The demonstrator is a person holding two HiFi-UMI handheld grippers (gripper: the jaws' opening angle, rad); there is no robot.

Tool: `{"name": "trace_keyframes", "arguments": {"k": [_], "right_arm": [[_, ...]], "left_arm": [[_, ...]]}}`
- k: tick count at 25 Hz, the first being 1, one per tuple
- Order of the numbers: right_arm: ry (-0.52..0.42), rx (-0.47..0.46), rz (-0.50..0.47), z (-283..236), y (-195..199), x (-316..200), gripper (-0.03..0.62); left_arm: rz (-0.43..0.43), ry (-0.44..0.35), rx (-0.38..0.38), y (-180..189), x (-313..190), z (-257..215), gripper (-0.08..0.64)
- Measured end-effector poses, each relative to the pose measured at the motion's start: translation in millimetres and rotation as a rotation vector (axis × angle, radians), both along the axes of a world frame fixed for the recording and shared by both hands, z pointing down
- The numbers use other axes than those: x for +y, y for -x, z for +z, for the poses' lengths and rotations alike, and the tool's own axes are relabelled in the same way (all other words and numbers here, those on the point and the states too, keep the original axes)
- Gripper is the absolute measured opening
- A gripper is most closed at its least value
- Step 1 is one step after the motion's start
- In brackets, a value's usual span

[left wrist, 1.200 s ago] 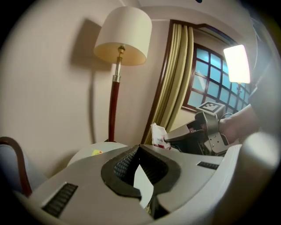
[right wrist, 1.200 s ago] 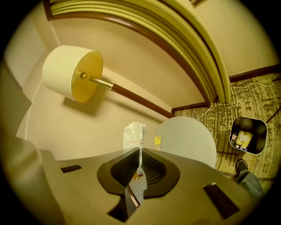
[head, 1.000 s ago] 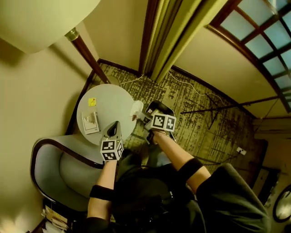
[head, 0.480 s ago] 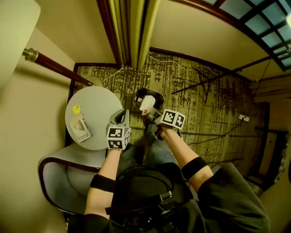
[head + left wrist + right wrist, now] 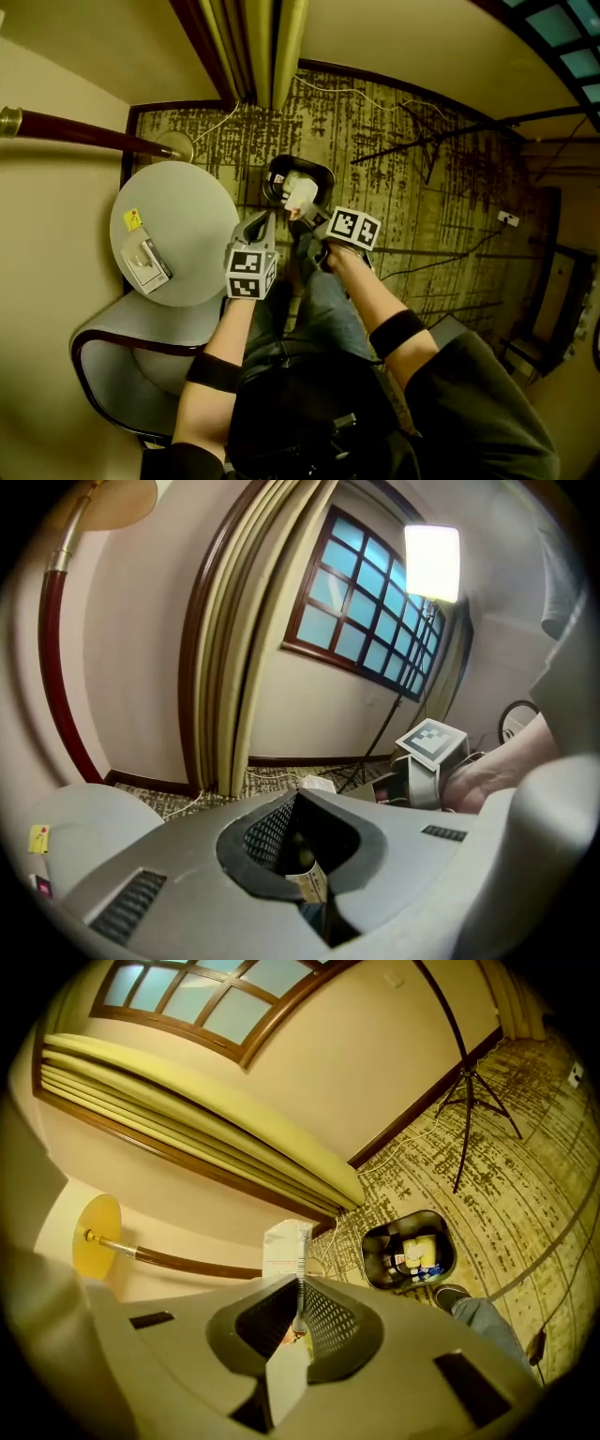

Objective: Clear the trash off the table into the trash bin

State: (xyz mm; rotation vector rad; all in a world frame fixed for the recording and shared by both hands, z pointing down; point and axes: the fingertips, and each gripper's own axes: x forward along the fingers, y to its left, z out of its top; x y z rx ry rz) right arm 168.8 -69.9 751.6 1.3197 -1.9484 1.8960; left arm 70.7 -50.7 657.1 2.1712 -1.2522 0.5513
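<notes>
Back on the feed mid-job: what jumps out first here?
The right hand-held gripper pinches a white paper packet by the black trash bin on the patterned carpet; the bin has litter inside. Beside it, the left hand-held gripper is shut on a small printed scrap. A yellow note and a white item lie on the round grey table at left.

Dim, warm light is tinting the room yellow. In the left gripper view a lamp (image 5: 432, 562) is flaring white at one o'clock beside a blue window (image 5: 361, 621). Fisheye is bending edges, corners are going black, and the person's lap (image 5: 300, 403) is sinking into shadow.
</notes>
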Motion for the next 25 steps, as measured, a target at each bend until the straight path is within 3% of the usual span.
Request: {"name": "trace_keyframes", "arguments": {"k": [5, 14, 25], "right_arm": [[0.035, 0.024, -0.020, 78.7, -3.9, -22.9, 0.034], [0.101, 0.047, -0.035, 231.9, -9.3, -48.3, 0.035], [0.146, 0.063, -0.090, 359.3, 5.6, -71.0, 0.044]], "left_arm": [[0.011, 0.081, 0.012, -22.6, -16.1, 65.9, 0.000], [-0.011, 0.151, -0.018, -38.8, -41.4, 209.6, 0.000], [-0.081, 0.191, -0.013, -28.8, -65.1, 315.2, 0.000]]}}
